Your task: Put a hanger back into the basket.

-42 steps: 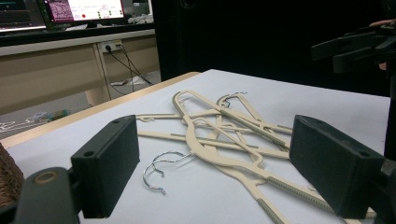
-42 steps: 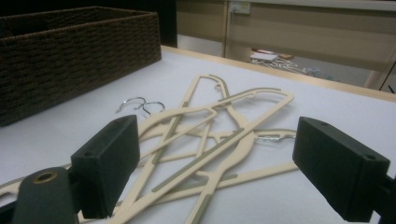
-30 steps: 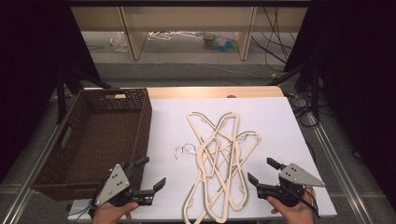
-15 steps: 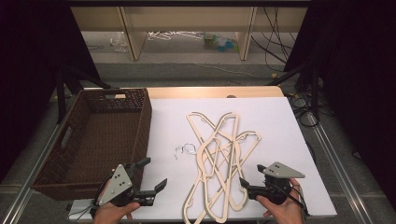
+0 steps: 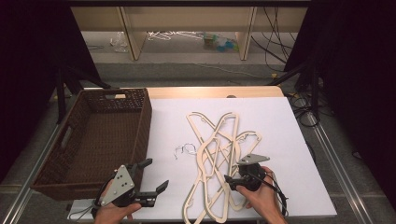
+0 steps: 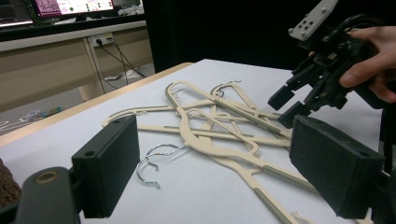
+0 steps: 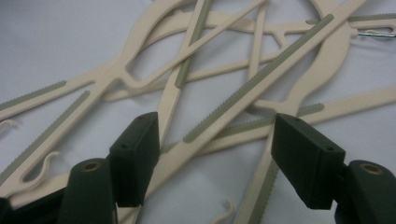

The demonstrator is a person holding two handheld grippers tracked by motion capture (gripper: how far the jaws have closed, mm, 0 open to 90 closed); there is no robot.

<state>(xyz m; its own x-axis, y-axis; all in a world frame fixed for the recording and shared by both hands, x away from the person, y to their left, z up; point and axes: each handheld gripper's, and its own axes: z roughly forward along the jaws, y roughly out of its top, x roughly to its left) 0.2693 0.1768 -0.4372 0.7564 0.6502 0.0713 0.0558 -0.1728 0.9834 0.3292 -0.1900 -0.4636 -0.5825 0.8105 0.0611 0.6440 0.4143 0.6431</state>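
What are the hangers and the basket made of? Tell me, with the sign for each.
Hangers: probably matte cream plastic, thin moulded arms with grey ribbed anti-slip strips; shiny wire hooks look like metal. Basket: dark brown woven wicker or rattan, judging by its weave texture.

Hangers (image 5: 215, 154) piled on table (image 5: 299, 140) (basket (image 5: 93, 140) at left).

High view overhead, facing forward; gripper views close, low (shared: hangers (image 5: 217, 158)).
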